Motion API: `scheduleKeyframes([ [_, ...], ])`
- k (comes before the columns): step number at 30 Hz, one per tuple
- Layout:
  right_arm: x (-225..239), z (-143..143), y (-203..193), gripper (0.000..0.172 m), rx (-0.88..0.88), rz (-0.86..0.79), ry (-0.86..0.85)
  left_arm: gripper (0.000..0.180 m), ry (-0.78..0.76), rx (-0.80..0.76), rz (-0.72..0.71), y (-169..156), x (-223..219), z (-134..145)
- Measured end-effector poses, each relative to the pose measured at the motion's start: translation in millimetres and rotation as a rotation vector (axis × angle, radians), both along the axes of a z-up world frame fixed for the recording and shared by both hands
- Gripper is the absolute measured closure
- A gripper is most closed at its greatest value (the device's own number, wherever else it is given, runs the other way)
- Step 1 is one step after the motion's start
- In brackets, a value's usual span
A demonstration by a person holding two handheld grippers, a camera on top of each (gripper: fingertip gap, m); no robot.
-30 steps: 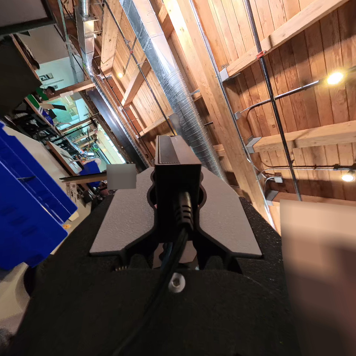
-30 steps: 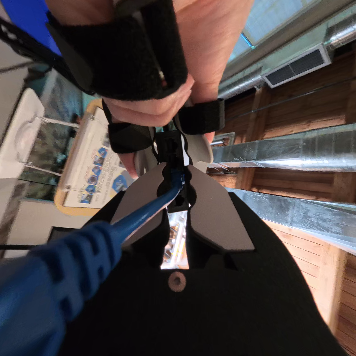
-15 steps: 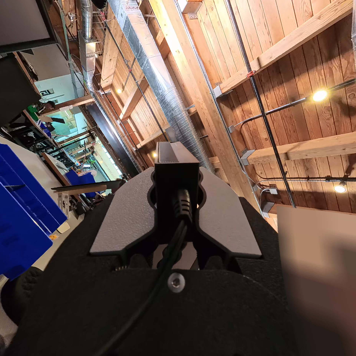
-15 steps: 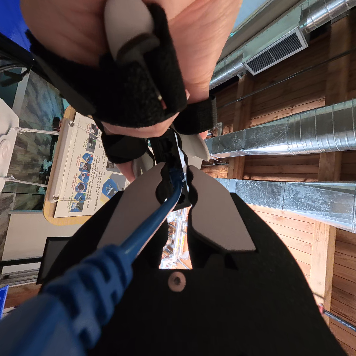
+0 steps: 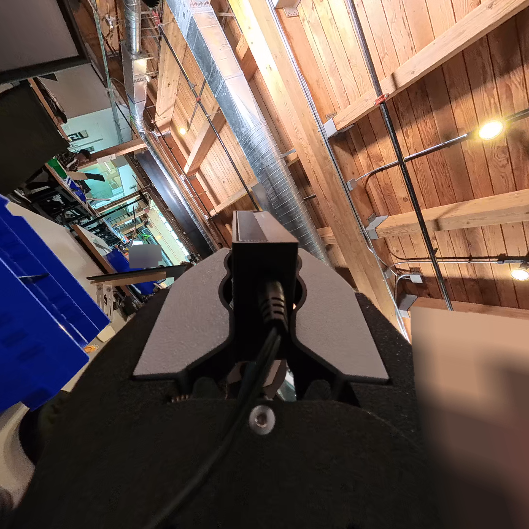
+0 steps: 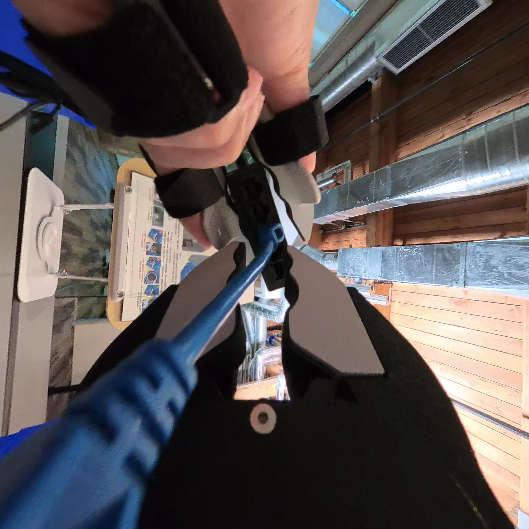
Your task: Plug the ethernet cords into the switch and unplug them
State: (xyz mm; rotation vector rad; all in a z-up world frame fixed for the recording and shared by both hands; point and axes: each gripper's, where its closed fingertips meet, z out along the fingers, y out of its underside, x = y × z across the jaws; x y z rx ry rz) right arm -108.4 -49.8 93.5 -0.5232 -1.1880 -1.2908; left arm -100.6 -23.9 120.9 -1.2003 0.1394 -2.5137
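Overhead, left gripper (image 5: pixel 264 274) clamps one black switch (image 5: pixel 262 257); right gripper (image 6: pixel 264 257) hangs open around one blue cord (image 6: pixel 249 274).

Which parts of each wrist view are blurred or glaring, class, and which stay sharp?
Left wrist view: the ceiling lamps flare with glare; the black switch in the claw is crisp; a blurred patch fills the lower right. Right wrist view: the blue ethernet cord is soft nearest the lens and sharper at its plug; the metal duct is sharp.
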Motion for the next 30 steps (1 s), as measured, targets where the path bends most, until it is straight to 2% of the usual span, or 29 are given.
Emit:
scheduleKeyframes([
  [1, -2, -1, -3, 0.152, 0.010, 0.021, -0.011, 0.142, 0.006, 0.005, 0.002, -1, 0, 1],
  [7, -5, -1, -1, 0.147, 0.023, 0.004, -0.047, 0.143, 0.035, -0.032, 0.009, 1, 4, -8],
  [11, -11, -8, -2, 0.156, 0.029, 0.010, -0.103, 0.143, 0.028, -0.056, 0.003, 2, 5, -10],
  [16, -12, -7, -2, 0.157, 0.025, 0.014, -0.097, 0.143, 0.035, -0.048, 0.007, 2, 4, -9],
  [23, -13, -16, 9, 0.159, -0.179, -0.029, -0.070, 0.144, -0.005, -0.104, 0.042, 15, 0, -17],
  [30, -17, -31, 18, 0.162, -0.267, -0.083, -0.119, 0.146, -0.036, -0.207, 0.018, 34, -2, -29],
])
